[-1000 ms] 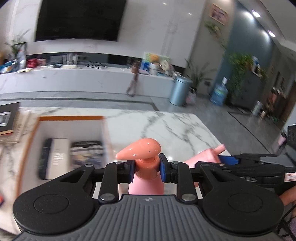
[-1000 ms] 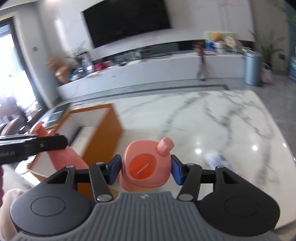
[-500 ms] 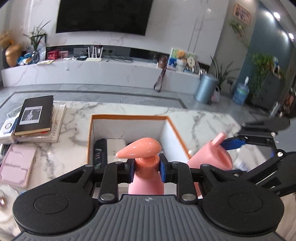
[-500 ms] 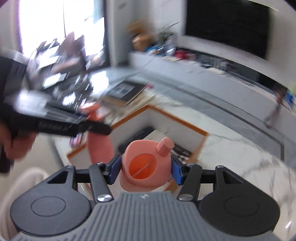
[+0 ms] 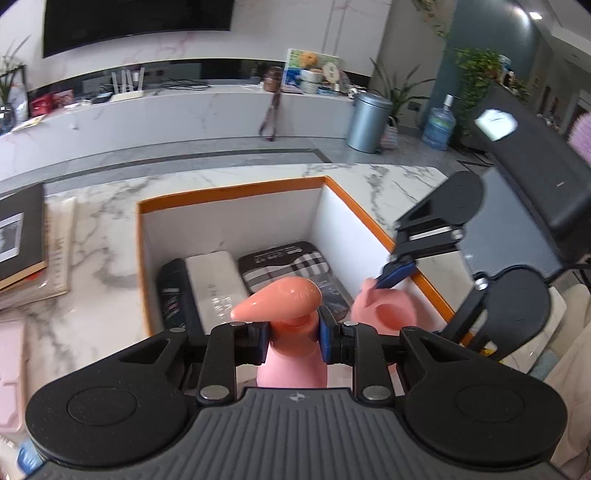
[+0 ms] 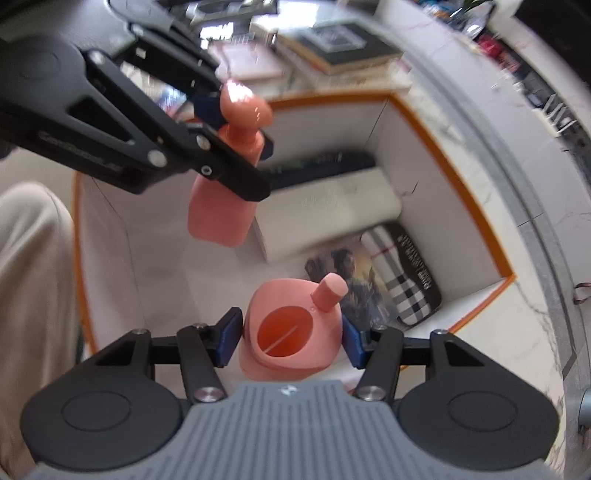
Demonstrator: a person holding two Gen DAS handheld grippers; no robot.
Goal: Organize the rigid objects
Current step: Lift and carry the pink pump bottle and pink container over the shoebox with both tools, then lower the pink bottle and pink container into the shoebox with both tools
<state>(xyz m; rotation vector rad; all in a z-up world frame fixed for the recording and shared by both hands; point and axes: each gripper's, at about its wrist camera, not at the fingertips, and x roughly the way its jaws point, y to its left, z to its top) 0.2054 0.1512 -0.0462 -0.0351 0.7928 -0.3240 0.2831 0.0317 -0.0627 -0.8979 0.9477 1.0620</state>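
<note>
A white marble table (image 5: 229, 181) stands in a living room, with a long low white cabinet (image 5: 177, 114) and a dark television (image 5: 133, 22) on the far wall; a metal bin (image 5: 367, 122) and a water jug (image 5: 437, 127) stand on the grey floor to the right. On the table sits an open box (image 5: 236, 192) with an orange rim and white walls, and books (image 5: 22, 240) lie stacked beside it on the left. On the box floor lie a white flat pack (image 6: 325, 210), a checked pouch (image 6: 402, 277) and a dark item (image 5: 171, 291) along the pack's edge.

The left gripper (image 5: 293, 334) is clamped on the neck of a pink pump bottle (image 5: 291, 354), held upright above the box; in the right wrist view its base (image 6: 221, 214) hangs clear of the floor. The right gripper (image 6: 290, 338) grips a pink jug (image 6: 291, 332) by its sides, over the box beside the pouch.

The right wrist view is motion-blurred. Both bottles' lower parts are hidden behind the gripper bodies. The printing on the pack is unreadable.
</note>
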